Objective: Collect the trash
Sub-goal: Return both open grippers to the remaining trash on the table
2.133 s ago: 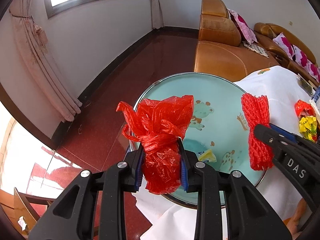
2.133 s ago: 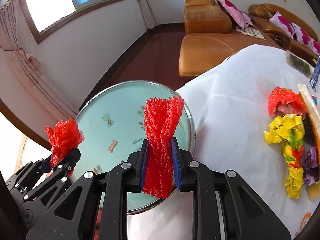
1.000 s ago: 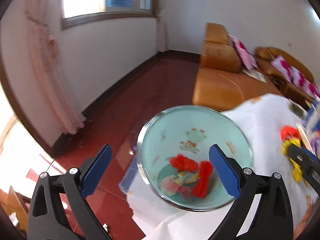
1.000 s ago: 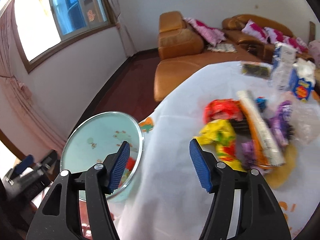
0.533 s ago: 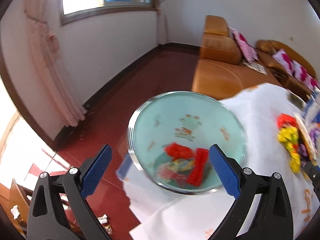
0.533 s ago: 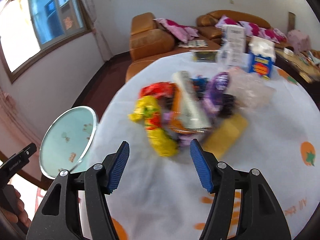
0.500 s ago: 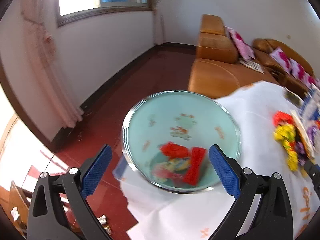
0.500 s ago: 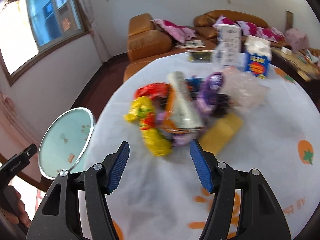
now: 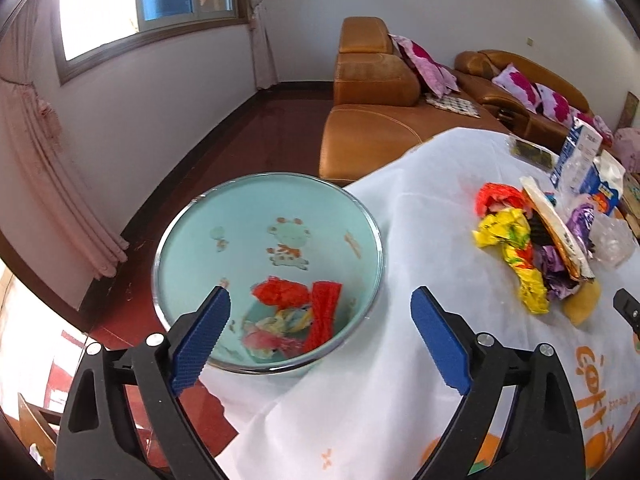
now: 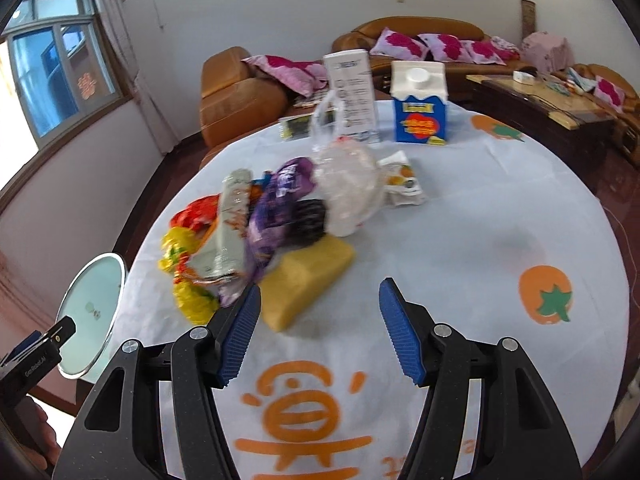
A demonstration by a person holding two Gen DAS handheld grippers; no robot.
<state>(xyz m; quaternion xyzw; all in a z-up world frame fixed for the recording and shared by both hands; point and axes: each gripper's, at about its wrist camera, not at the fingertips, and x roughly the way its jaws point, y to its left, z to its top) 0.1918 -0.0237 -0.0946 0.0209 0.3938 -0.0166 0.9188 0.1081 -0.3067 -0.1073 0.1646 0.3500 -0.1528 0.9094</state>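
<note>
A teal bin [image 9: 362, 208] stands beside the table's edge and holds a red plastic bag [image 9: 280, 292], a red foam net [image 9: 325, 318] and some wrappers. My left gripper [image 9: 320, 300] hovers above the bin's near rim, its jaws closing with nothing between them. On the table lies a trash pile: a yellow wrapper [image 10: 188, 284], a red wrapper [image 10: 192, 210], a long silvery packet [image 10: 228, 232], a purple wrapper [image 10: 276, 208], a clear plastic bag [image 10: 348, 192] and a yellow block [image 10: 308, 276]. My right gripper [image 10: 320, 292] is open and empty, just short of the yellow block.
The round table [image 10: 460, 240] has a white cloth with orange prints. A blue-and-white carton [image 10: 420, 108] and a white box [image 10: 352, 84] stand behind the pile. Brown sofas [image 9: 372, 128] line the far wall. A person's hand [image 10: 32, 436] shows at the lower left.
Both grippers have let go of the red bag and the red net, which now lie in the bin. Both have swung right toward the table; the right one now faces the trash pile.
</note>
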